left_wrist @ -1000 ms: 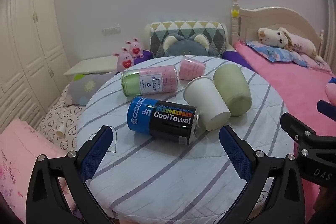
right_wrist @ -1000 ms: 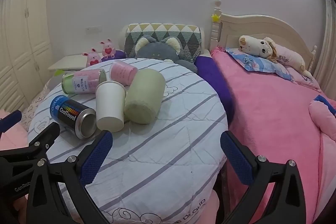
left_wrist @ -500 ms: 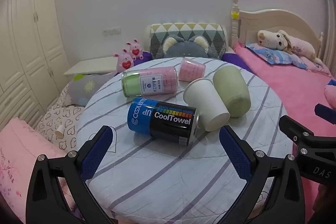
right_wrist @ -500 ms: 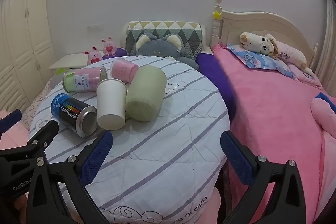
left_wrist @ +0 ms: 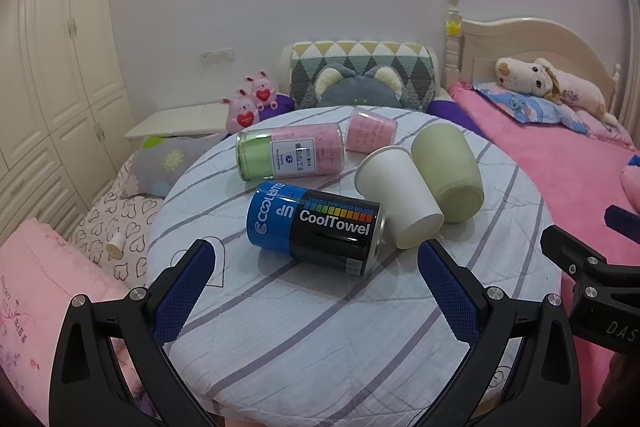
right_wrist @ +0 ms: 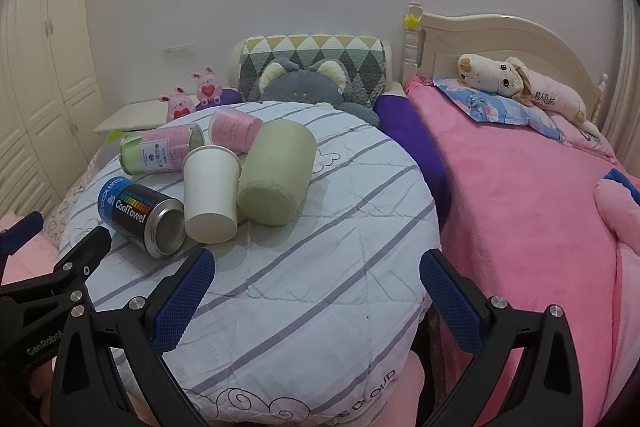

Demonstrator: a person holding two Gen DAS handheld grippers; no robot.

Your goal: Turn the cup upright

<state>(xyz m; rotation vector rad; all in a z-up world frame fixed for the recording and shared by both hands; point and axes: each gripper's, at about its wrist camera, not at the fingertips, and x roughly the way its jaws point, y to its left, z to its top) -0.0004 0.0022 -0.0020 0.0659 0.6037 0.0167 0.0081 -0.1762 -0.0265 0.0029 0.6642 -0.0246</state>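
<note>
A white paper cup (left_wrist: 396, 195) lies on its side on the round striped table (left_wrist: 320, 327), base toward me, between a blue-black CoolTowel can (left_wrist: 316, 227) and a green cup (left_wrist: 448, 175). It also shows in the right wrist view (right_wrist: 210, 193). My left gripper (left_wrist: 316, 287) is open and empty, in front of the can. My right gripper (right_wrist: 316, 291) is open and empty, over the table's near right part, to the right of the white cup.
A pink-green canister (left_wrist: 290, 155) and a pink cup (left_wrist: 370, 131) lie behind the white cup. A pink bed (right_wrist: 520, 207) is to the right. Cushions and plush toys (left_wrist: 256, 103) are behind the table. Wardrobes (left_wrist: 52, 67) stand at the left.
Both grippers have risen and drawn back slightly from the table; the objects sit a little lower and nearer centre in view. Nothing on the table moved.
</note>
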